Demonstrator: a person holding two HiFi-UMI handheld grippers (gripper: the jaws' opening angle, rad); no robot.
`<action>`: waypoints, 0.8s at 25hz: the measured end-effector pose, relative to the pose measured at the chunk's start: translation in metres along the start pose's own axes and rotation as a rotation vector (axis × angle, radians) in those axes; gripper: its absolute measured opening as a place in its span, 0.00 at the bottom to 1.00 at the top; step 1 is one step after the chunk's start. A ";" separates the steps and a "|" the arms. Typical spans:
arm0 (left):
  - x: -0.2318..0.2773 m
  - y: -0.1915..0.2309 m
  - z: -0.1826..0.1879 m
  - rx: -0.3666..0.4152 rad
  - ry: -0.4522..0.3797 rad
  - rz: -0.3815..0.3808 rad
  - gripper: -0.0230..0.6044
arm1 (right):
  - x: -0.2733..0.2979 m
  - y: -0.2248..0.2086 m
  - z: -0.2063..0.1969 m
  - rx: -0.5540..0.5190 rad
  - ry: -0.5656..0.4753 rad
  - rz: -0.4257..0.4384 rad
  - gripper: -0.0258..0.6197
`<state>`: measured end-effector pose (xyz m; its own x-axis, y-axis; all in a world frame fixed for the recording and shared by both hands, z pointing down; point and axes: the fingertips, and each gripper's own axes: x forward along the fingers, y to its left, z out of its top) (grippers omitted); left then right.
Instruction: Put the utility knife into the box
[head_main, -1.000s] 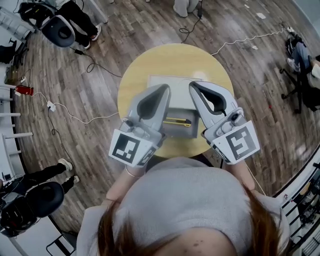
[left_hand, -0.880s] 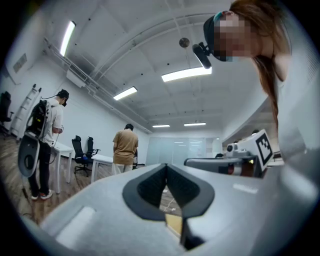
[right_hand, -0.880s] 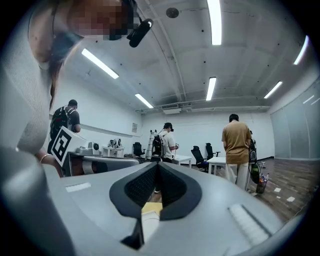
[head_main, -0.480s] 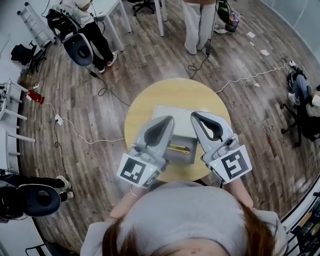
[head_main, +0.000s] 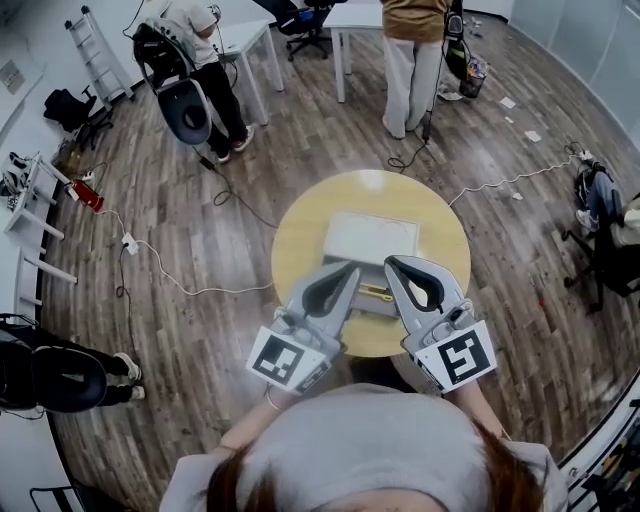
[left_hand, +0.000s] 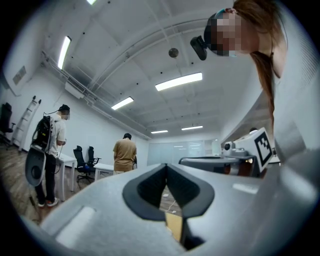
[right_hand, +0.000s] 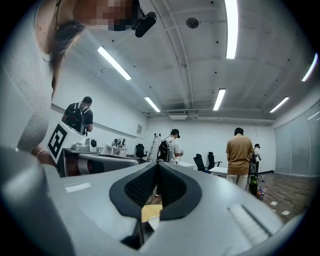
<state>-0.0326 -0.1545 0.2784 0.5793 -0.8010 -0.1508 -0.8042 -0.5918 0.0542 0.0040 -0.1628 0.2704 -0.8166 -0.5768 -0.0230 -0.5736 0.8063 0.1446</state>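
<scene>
Over table (head_main: 300, 230), left gripper (head_main: 351, 269) and right gripper (head_main: 392, 263), fingers pressed together, utility knife (head_main: 376, 293) in box (head_main: 372, 238)

Grippers: two, the left gripper (head_main: 353, 267) and the right gripper (head_main: 389, 261)
Marker cubes (head_main: 283, 358): two, one per gripper
Table (head_main: 300, 235): one
Box (head_main: 372, 238): one
Knife (head_main: 376, 292): one
Ladder (head_main: 97, 50): one
Standing beyond the table: two, a person with backpack (head_main: 200, 40) and a person in brown (head_main: 412, 35)

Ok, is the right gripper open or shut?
Shut. In the right gripper view the right gripper has its jaws meeting at the tips, with nothing held between them.
</scene>
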 end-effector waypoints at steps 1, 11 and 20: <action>-0.008 -0.005 0.003 0.003 -0.002 -0.004 0.03 | -0.004 0.008 0.003 0.002 -0.002 -0.007 0.04; -0.106 -0.067 0.022 0.004 -0.015 -0.042 0.03 | -0.066 0.108 0.016 0.006 0.012 -0.065 0.04; -0.167 -0.112 0.028 -0.001 -0.010 -0.057 0.03 | -0.117 0.169 0.029 0.023 0.018 -0.118 0.04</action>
<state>-0.0432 0.0483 0.2704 0.6229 -0.7651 -0.1633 -0.7698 -0.6366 0.0465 0.0006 0.0440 0.2690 -0.7419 -0.6702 -0.0203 -0.6673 0.7352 0.1191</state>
